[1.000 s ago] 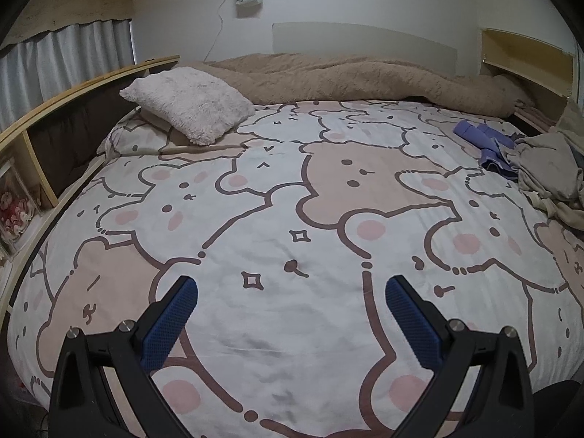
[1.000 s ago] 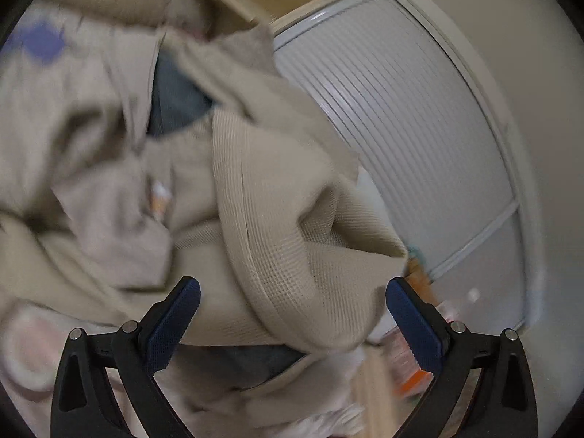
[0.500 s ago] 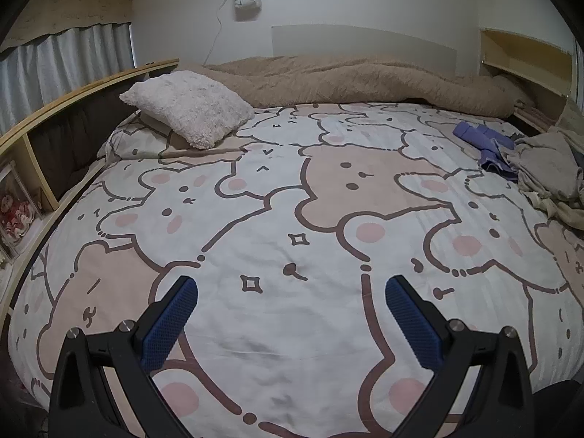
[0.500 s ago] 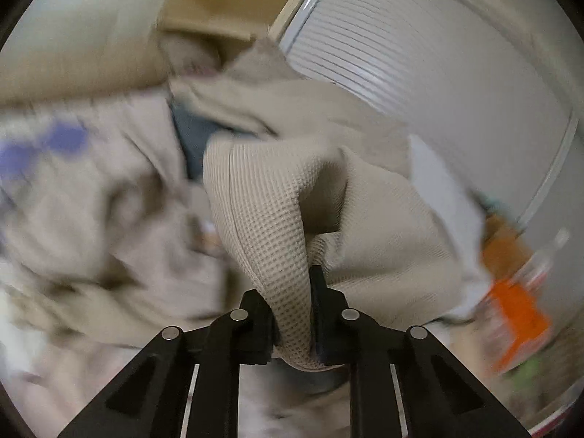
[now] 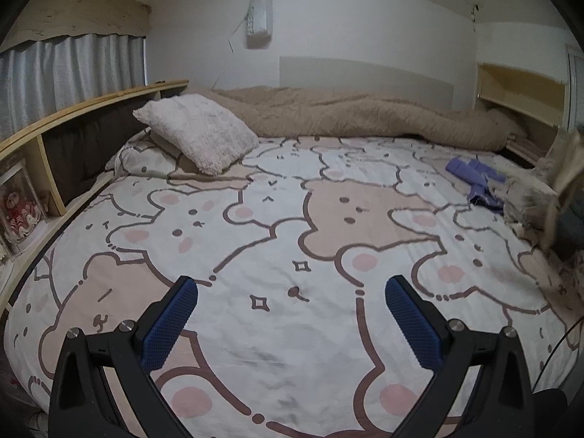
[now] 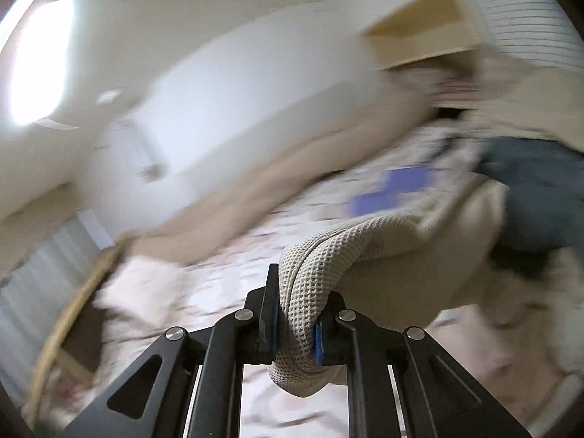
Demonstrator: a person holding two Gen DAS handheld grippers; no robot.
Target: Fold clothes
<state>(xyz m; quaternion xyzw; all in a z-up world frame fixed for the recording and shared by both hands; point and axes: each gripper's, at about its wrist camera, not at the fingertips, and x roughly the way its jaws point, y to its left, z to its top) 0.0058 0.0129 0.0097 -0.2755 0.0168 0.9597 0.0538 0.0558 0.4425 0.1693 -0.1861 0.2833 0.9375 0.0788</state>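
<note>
Left wrist view: the left hand-held gripper hangs wide apart over the bear-print bed, gripping nothing, as a second ago. Beside the purple cloth, the clothes pile now blurs, one piece lifted.

Right wrist view: the right hand-held gripper, wide a second ago, has just been closing and now pinches a fold of the beige waffle garment, raised above the bed near the purple cloth.
</note>
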